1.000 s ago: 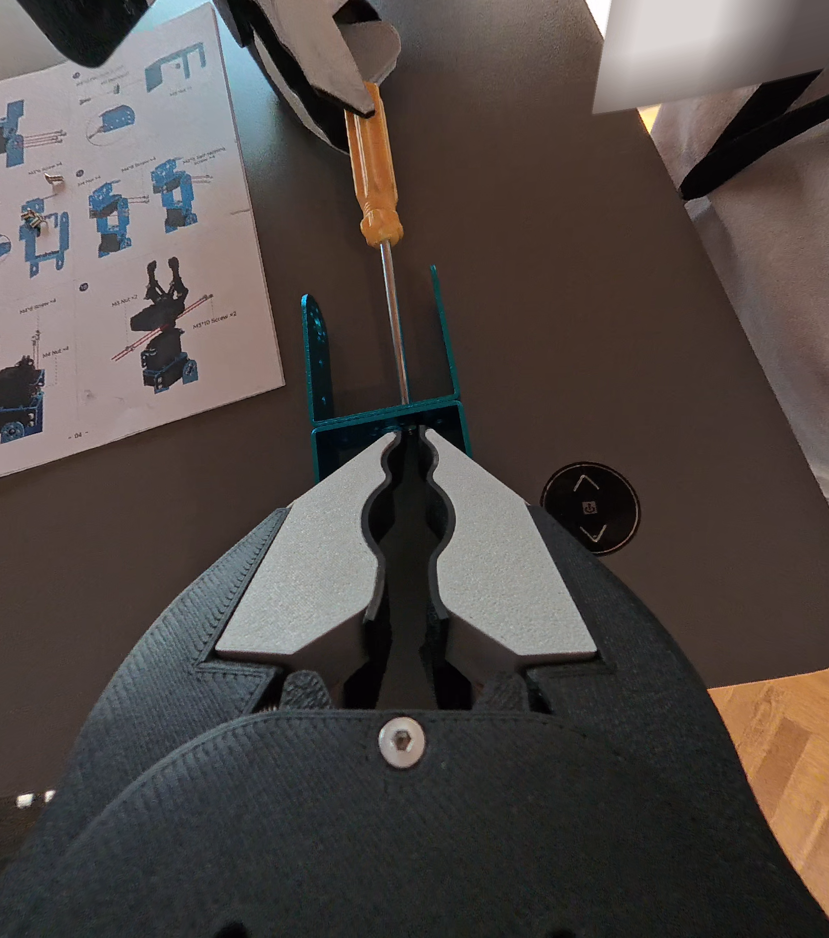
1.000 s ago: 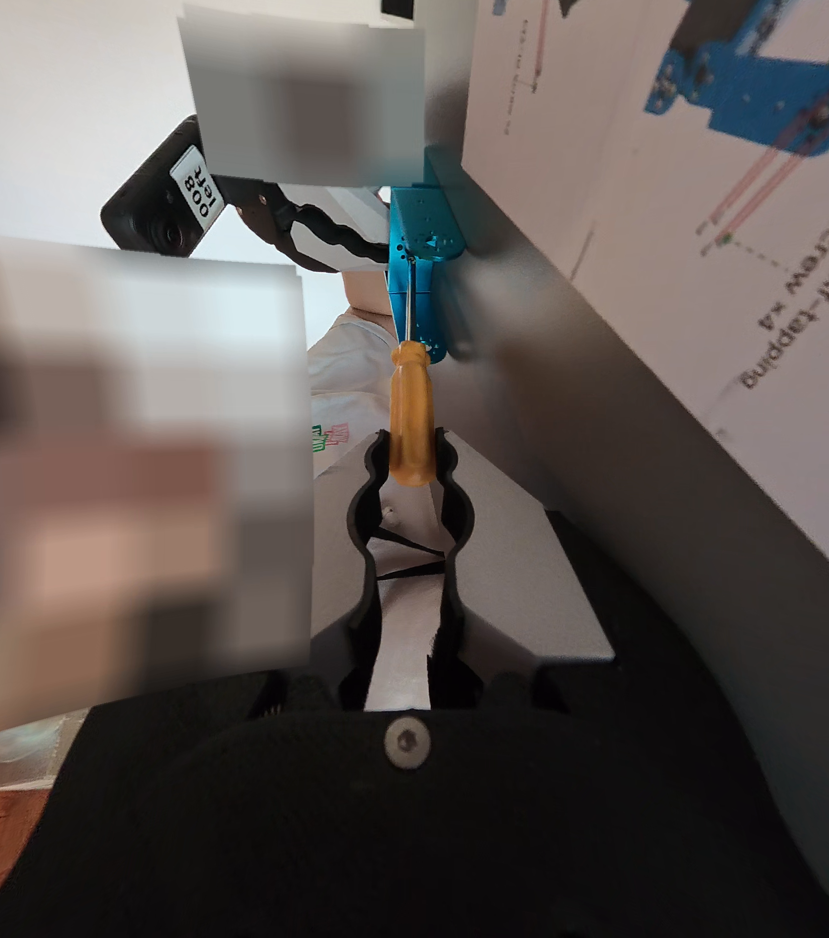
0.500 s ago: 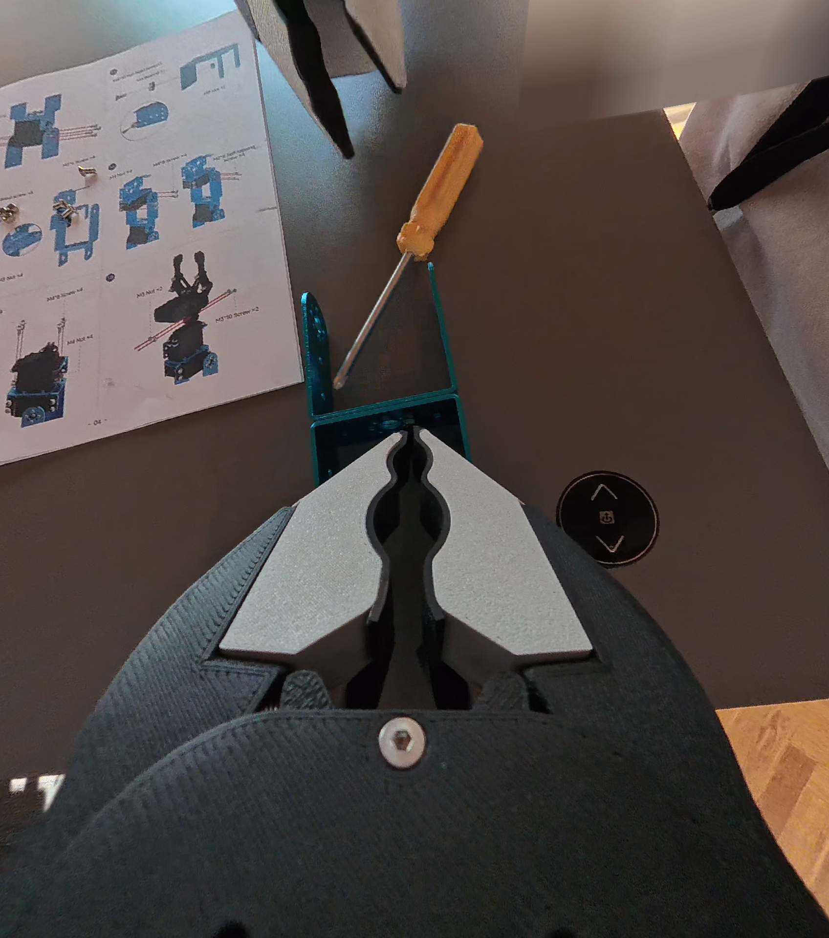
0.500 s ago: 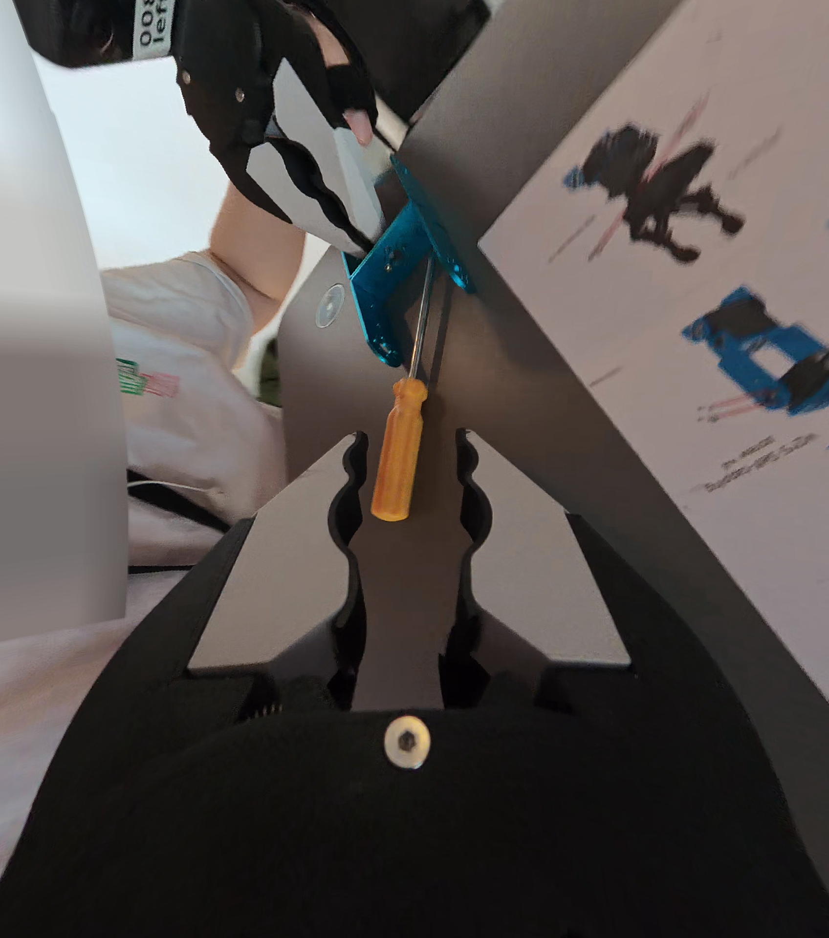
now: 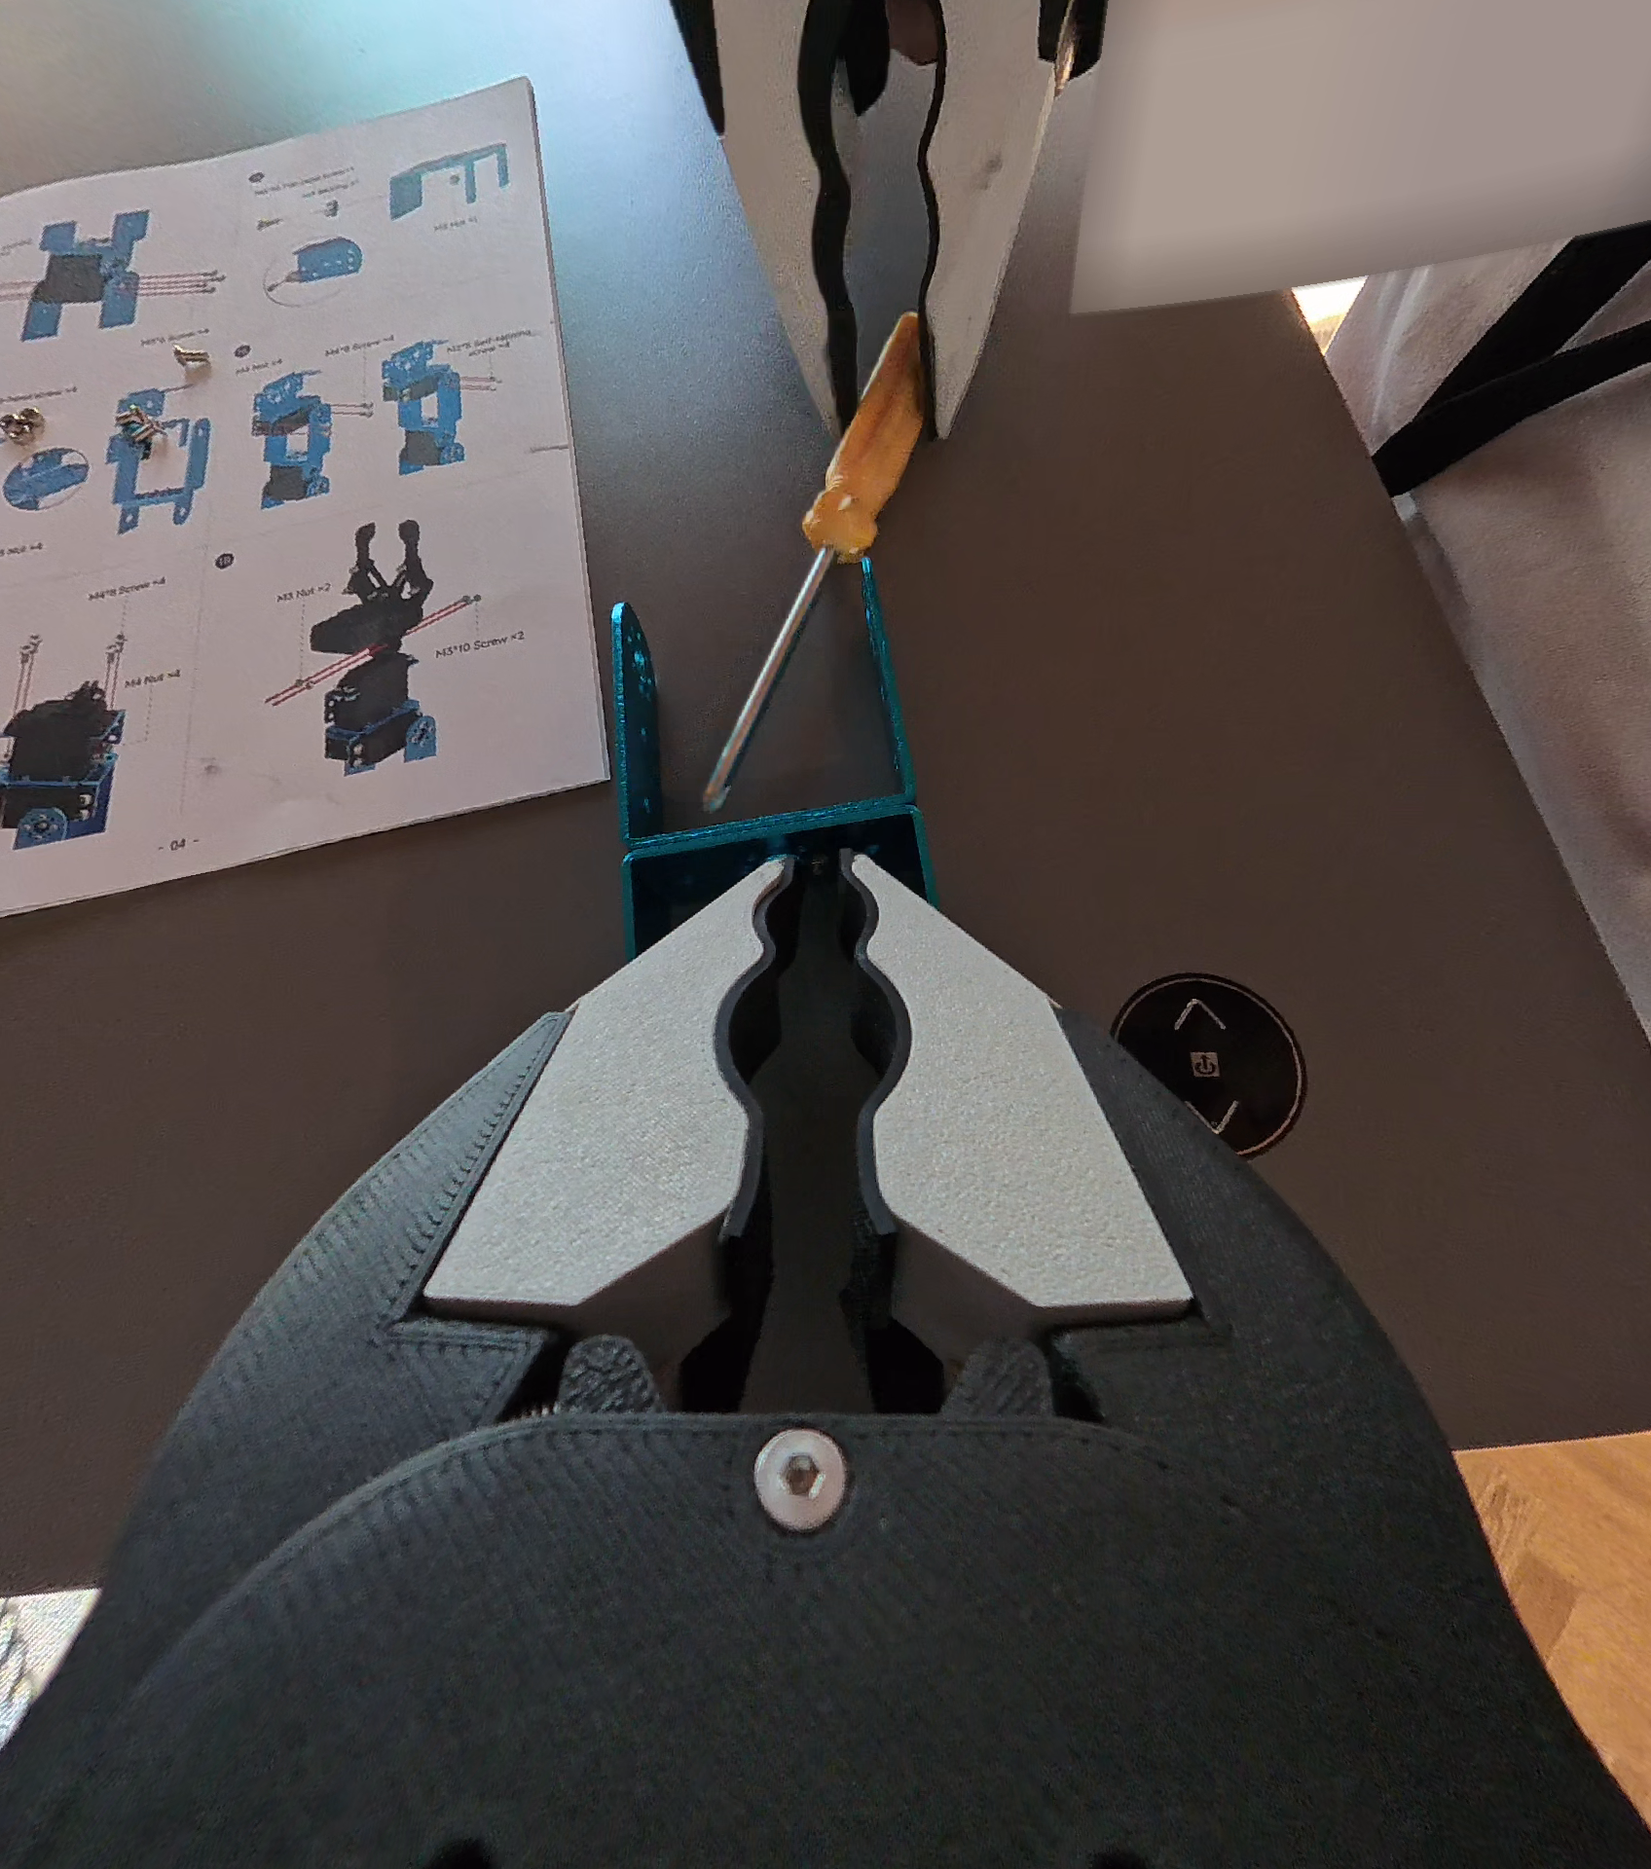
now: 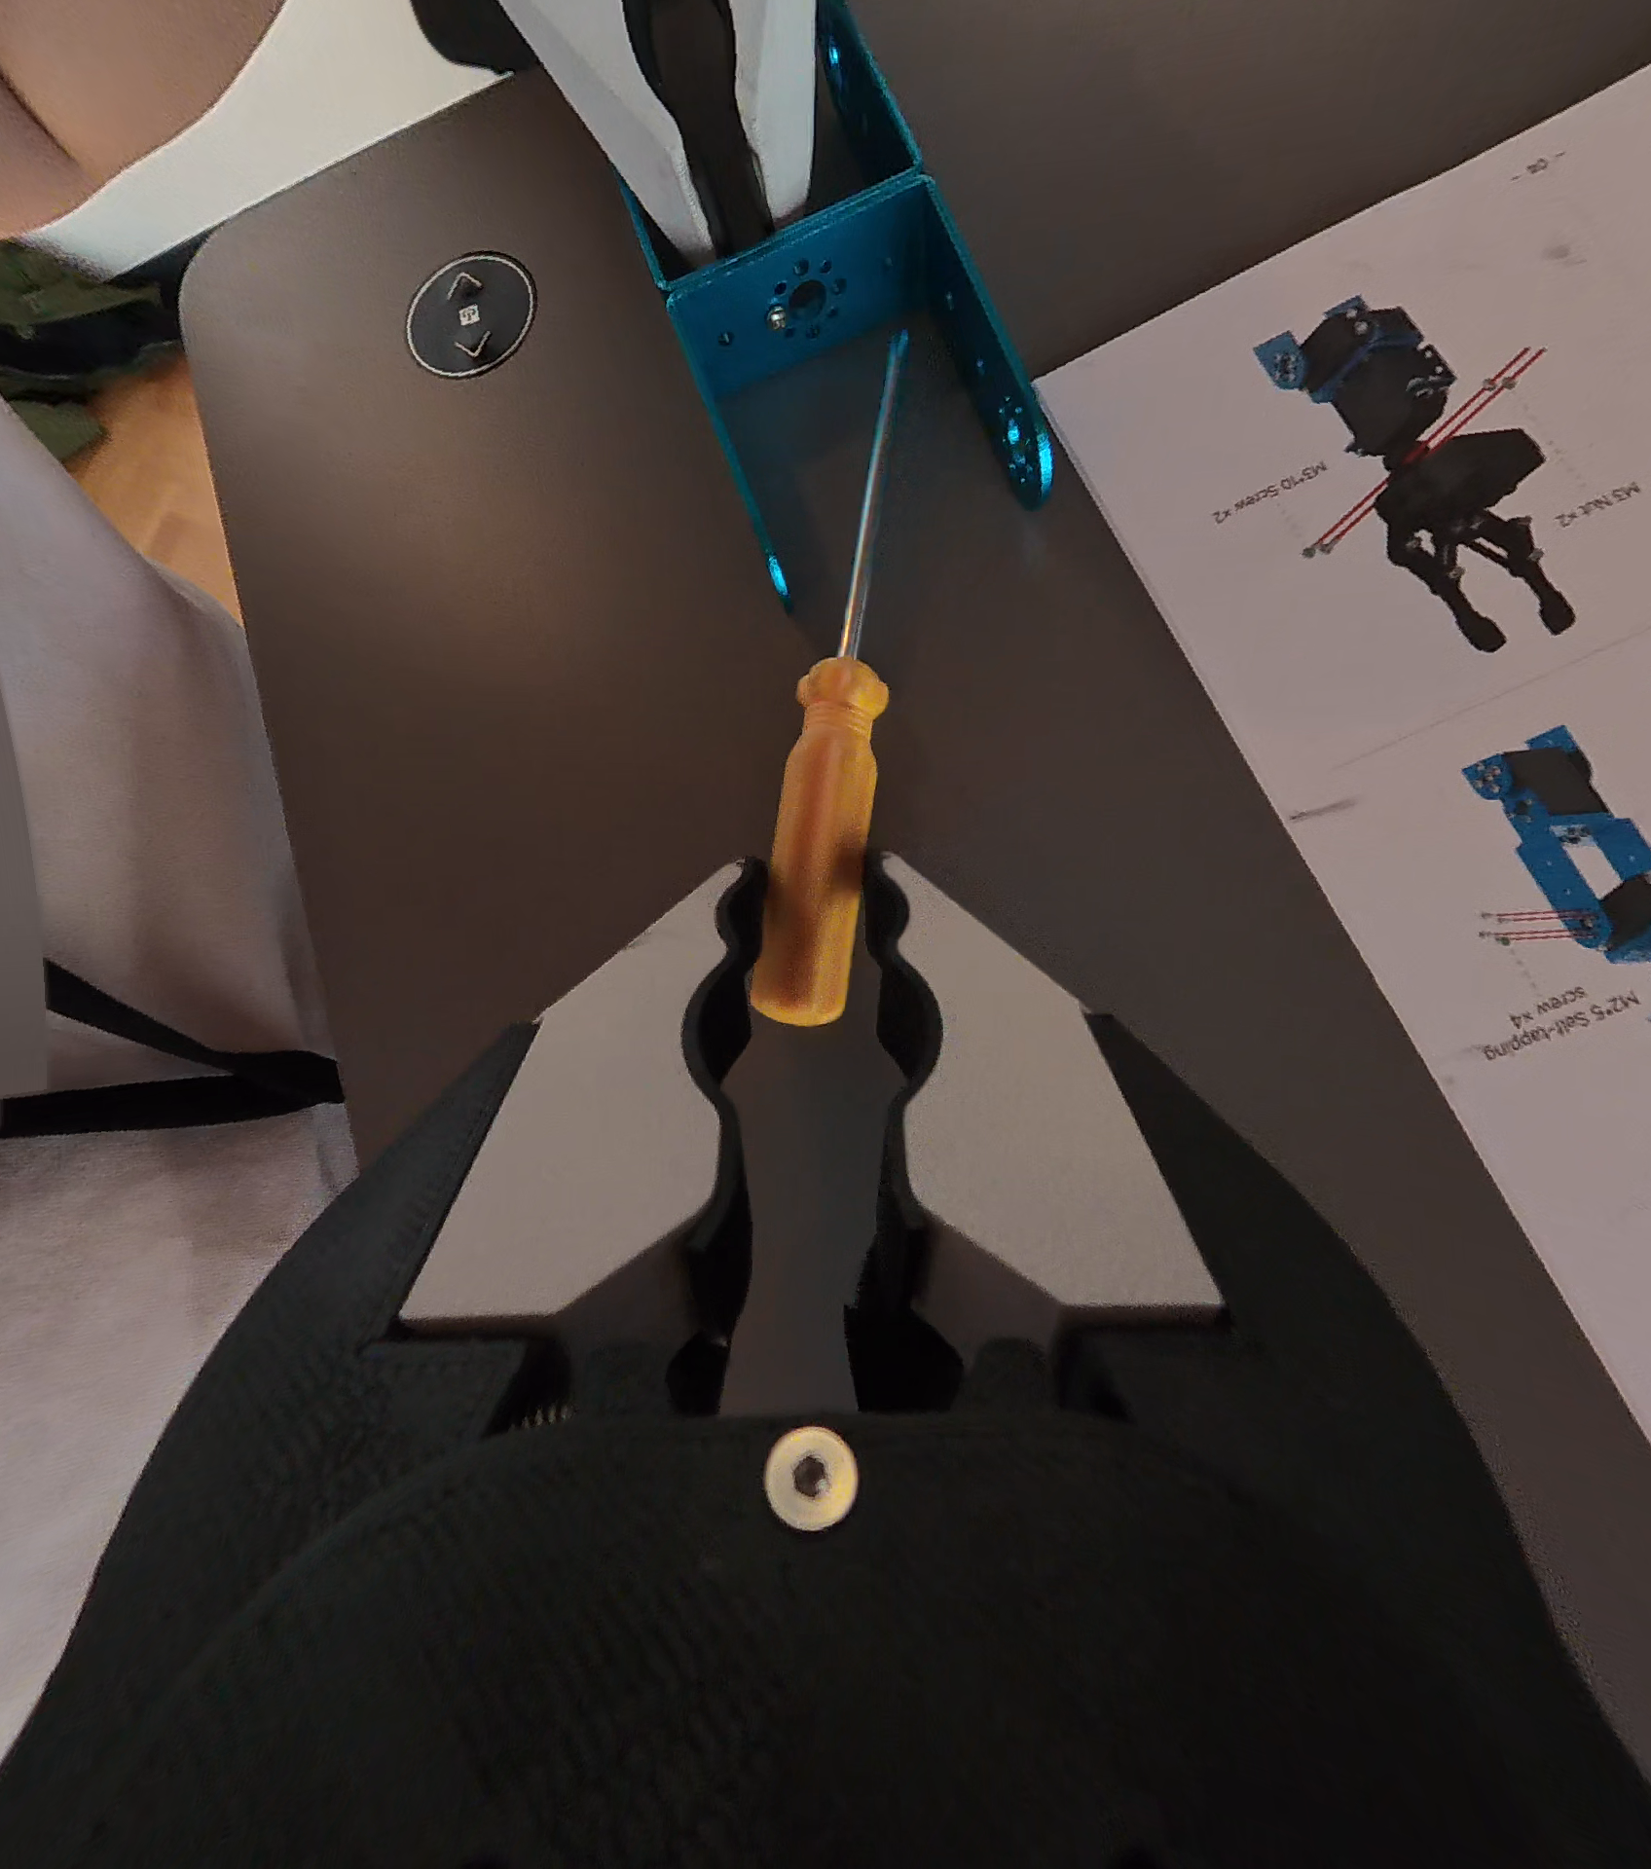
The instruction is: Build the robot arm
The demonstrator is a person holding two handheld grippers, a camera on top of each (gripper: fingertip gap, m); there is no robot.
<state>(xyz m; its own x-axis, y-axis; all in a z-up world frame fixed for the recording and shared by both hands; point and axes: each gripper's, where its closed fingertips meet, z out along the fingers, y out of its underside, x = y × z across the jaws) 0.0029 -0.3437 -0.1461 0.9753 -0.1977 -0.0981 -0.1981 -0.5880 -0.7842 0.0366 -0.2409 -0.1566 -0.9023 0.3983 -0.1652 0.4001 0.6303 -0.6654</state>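
A blue U-shaped metal bracket (image 5: pixel 637 708) lies on the dark table. My left gripper (image 5: pixel 816 870) is shut on the bracket's end plate; the right wrist view shows that plate (image 6: pixel 801 293) and the left gripper (image 6: pixel 725 202) reaching into it from behind. An orange-handled screwdriver (image 5: pixel 847 475) lies slanted, its tip low between the bracket's two arms. My right gripper (image 6: pixel 813 870) is closed around the end of the screwdriver handle (image 6: pixel 821 839). The right gripper also shows at the top of the left wrist view (image 5: pixel 887 425).
An open instruction booklet (image 5: pixel 245 506) lies left of the bracket, with several small screws (image 5: pixel 17 425) on its page. A round black control button (image 5: pixel 1206 1062) is set in the table near its rounded edge. Beyond are wooden floor (image 5: pixel 1610 1568) and a person's light clothing (image 5: pixel 1610 607). The left gripper's tips are roughly 12 centimeters from the right gripper's.
The right gripper let the screwdriver go and drew back; the screwdriver lay slanted on the table. Now the right gripper has closed on its handle again. The left gripper kept holding the bracket.
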